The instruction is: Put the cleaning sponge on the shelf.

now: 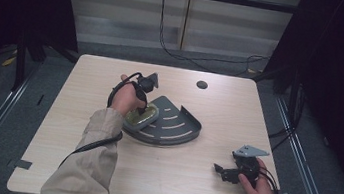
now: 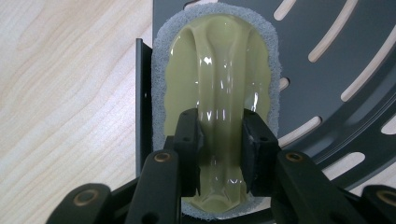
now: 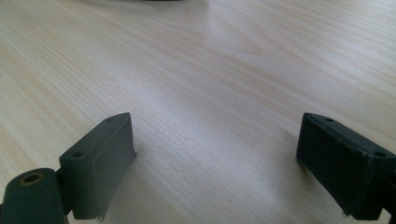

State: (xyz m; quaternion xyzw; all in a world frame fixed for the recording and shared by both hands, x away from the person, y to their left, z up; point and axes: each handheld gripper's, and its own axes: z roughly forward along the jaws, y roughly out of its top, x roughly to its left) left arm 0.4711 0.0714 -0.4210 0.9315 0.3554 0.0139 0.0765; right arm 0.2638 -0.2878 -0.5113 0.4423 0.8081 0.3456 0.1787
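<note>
– What have your left tongs (image 2: pixel 219 154) got?

– They're closed on the raised handle of the scrubber (image 2: pixel 219 88), pads pressing it from both sides. I'm holding by that glossy yellow ridge; it looks like smooth plastic, so I judge it slick, stiff and light. The grey foam rim around it looks soft and would squash, so I'd leave it alone.

– Where does it sit?

– Straight under the tongs, lying flat in the rack (image 2: pixel 336 56), against the wall nearest them. The rack is a dark slotted quarter-round tray on the worktop (image 2: pixel 65 93); I see nothing else in it.

– And the right tongs (image 3: pixel 215 154)?

– Wide open, nothing between them, resting low over bare worktop, well apart from the rack.
</note>
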